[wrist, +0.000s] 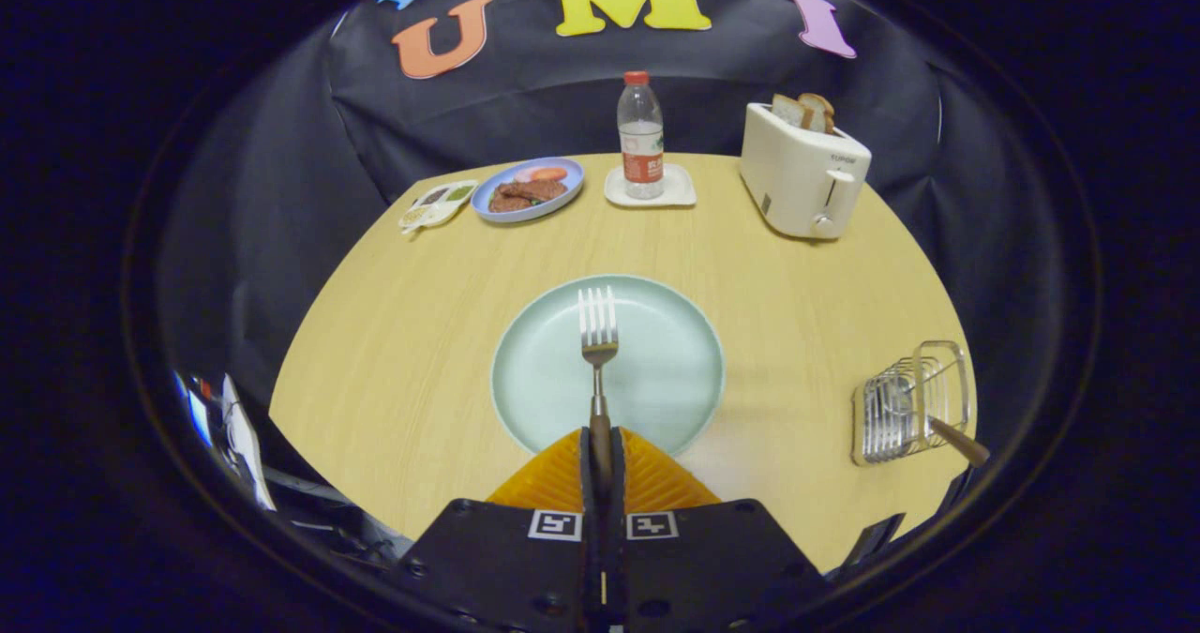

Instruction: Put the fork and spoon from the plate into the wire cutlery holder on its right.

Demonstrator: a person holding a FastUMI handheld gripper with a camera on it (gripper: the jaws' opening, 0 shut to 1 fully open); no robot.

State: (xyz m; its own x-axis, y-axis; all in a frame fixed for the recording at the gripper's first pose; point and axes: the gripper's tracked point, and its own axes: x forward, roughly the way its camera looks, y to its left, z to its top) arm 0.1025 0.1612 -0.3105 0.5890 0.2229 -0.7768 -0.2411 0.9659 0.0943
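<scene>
My gripper (600,445) is shut on the wooden handle of a metal fork (597,325). The fork points straight ahead from between my fingers, its tines over the middle of a pale green plate (544,370). The plate lies on the wooden table just beyond my fingers. To the plate's right, near the table's edge, lies the wire cutlery holder (907,400). A spoon (954,440) with a wooden handle rests in it, handle sticking out toward the table's near right edge.
At the back of the table stand a white toaster (802,175) with bread slices, a water bottle (640,136) on a white coaster, a blue plate of food (528,189) and a small sauce tray (437,203). Bare wood lies between plate and holder.
</scene>
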